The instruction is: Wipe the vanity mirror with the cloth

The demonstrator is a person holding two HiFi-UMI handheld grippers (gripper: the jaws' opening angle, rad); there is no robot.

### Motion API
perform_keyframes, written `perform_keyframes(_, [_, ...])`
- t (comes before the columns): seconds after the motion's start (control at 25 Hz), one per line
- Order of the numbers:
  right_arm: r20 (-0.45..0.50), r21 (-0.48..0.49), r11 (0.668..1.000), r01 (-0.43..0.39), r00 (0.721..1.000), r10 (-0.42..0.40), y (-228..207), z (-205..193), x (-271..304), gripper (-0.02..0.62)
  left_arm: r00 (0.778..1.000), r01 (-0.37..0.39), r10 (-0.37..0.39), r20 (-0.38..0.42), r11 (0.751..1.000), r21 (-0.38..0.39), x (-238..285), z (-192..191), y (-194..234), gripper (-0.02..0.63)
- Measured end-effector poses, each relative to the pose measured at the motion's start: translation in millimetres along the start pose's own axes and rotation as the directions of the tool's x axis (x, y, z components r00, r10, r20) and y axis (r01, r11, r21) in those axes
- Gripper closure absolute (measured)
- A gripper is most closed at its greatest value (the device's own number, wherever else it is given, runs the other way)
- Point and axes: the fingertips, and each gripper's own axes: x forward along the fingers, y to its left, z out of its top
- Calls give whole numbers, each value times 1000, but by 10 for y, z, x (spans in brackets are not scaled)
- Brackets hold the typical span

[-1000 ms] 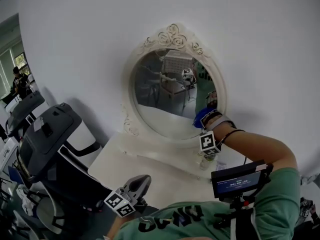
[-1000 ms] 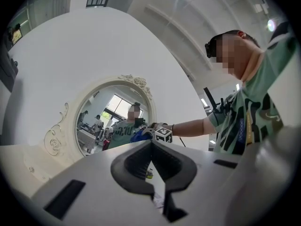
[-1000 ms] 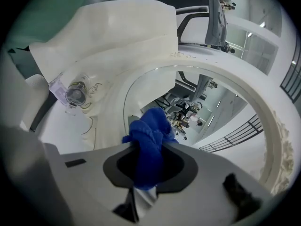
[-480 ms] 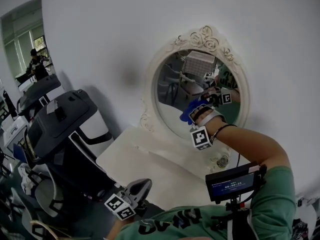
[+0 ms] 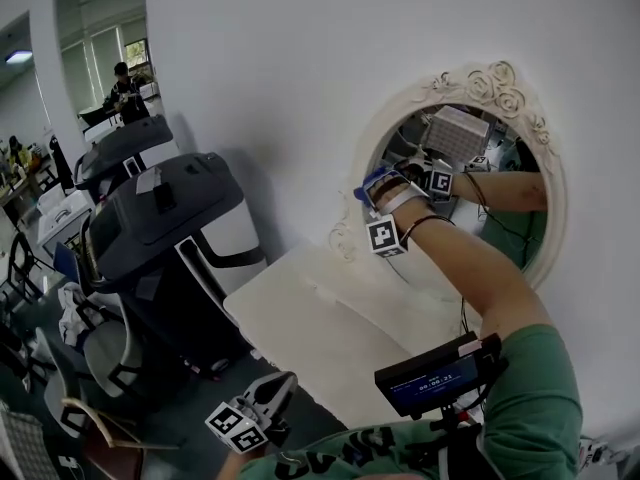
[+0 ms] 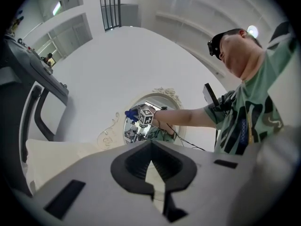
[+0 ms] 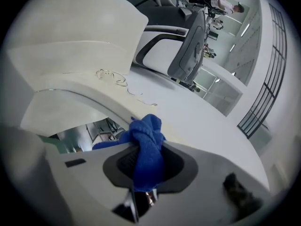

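Count: 2 grippers, 1 cloth (image 7: 146, 142), 1 vanity mirror (image 5: 505, 243). Low down, the left gripper (image 5: 278, 388) sits well apart from the vanity mirror, jaws together, nothing between. Further right, the right gripper (image 5: 382, 190) is raised, jaws clamped on the blue cloth, which bunches past the tips at the mirror's left edge.

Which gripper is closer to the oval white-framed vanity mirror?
Right. The right gripper, clamping the blue cloth, is at the left edge of the vanity mirror; the left gripper hangs low by the person's torso, far from it.
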Motion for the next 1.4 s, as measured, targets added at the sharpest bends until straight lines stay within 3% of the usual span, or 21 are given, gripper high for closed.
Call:
perform_keyframes(0.16, [-1,-19,1000,12,1000,-12,-20,57,102,525,1000,-14,14,0,1000,-15,19,-30,104,600])
perform_keyframes(0.32, [1,6,1000,-29,1000,29,123,-35,-81,525,999,42,-42,-7,999,-5,227,0,21,600])
perform_keyframes(0.56, [14,24,994,-108,994,108,819,-340,-810,525,986,163,-162,-40,986,26,595,78,-231,600])
perform_keyframes(0.8, [-30,50,972,-231,972,232,1650,-822,-1744,525,946,313,-310,-95,950,22,985,19,-628,600])
perform_keyframes(0.96, [-67,100,943,-318,943,325,2189,-1086,-2278,525,916,386,-382,-122,922,15,1132,-40,-863,600])
perform_keyframes(1.12, [-100,127,910,-394,908,407,2514,-1239,-2619,525,902,414,-409,-137,910,14,1174,-66,-1009,600])
perform_keyframes(1.28, [-125,172,873,-456,869,478,2533,-1266,-2671,525,900,421,-414,-133,907,26,1116,-20,-1121,600])
perform_keyframes(1.4, [-156,166,833,-527,820,550,2569,-1284,-2687,525,917,387,-380,-118,922,35,994,8,-1056,600])
